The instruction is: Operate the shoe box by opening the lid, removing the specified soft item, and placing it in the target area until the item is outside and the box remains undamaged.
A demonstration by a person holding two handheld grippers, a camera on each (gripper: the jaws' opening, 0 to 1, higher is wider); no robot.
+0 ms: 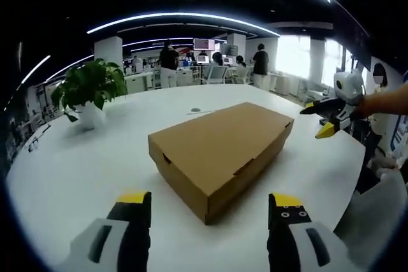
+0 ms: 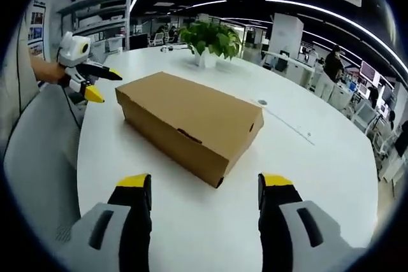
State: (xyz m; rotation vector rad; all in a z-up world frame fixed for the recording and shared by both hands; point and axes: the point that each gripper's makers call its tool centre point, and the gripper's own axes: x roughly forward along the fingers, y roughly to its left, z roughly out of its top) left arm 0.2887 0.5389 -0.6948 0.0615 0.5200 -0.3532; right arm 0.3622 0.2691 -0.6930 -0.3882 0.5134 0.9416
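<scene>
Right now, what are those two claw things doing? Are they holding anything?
Left gripper: open, holding nothing, short of the closed shoe box.
Right gripper: open, holding nothing, also short of the box.

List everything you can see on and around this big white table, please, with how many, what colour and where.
Shoe box: one, brown cardboard, lid shut, middle of the table.
Table: one, white, rounded, under the box.
Potted plant: one, green leaves in a white pot, far side of the table.
Chair: one, light grey, at the table edge.
People: several, standing in the office background.
Ceiling lights: long white strips overhead.
Left gripper: white body, black fingers with yellow tips, open, facing the box.
Right gripper: same colours, open, facing the box.
</scene>
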